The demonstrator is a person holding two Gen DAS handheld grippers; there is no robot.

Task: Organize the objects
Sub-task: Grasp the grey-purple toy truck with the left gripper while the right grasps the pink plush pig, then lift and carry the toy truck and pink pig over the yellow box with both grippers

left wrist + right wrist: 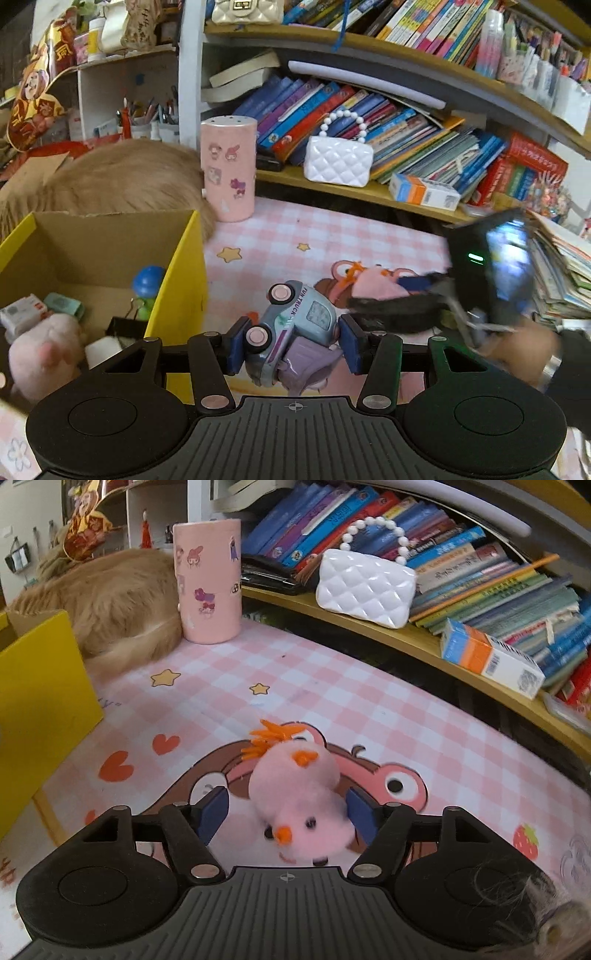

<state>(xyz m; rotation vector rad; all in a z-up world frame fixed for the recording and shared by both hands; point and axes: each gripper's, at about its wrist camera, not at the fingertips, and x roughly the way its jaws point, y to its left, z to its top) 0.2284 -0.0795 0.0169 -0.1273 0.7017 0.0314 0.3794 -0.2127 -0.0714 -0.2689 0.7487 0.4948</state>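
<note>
Surroundings: a yellow-sided cardboard box (177, 280) stands open at the left, holding a pink plush toy (44, 350), a blue-capped green figure (147, 288), a black binder clip (123, 325) and small packets. Behind it lies a heap of tan long-haired fur (118, 598), touching a tall pink cylindrical canister with cartoon stickers (208, 579). A wooden shelf (406, 642) runs across the back, carrying a white quilted toy handbag with a bead handle (365, 587), an orange, blue and white carton (487, 657) and rows of leaning children's books (369, 118). A stack of paper booklets (565, 266) stands at the right.

Left gripper (291, 343): pitched downward, blue pads clenched on a pale blue toy truck with pink wheels and a lilac rear (291, 332), which is held beside the box's yellow wall.

Right gripper (286, 812): pitched downward, its body blurred in the left view; a bare hand (524, 350) grips it. Its pads stand apart on either side of a fluffy pink chick toy with orange beak and crest (299, 794); whether the right pad touches the fluff cannot be told, the left pad stands clear.

Surface: a pink-and-white checked mat (332, 701) printed with stars, hearts, a strawberry and a cartoon animal; the chick lies on it.
</note>
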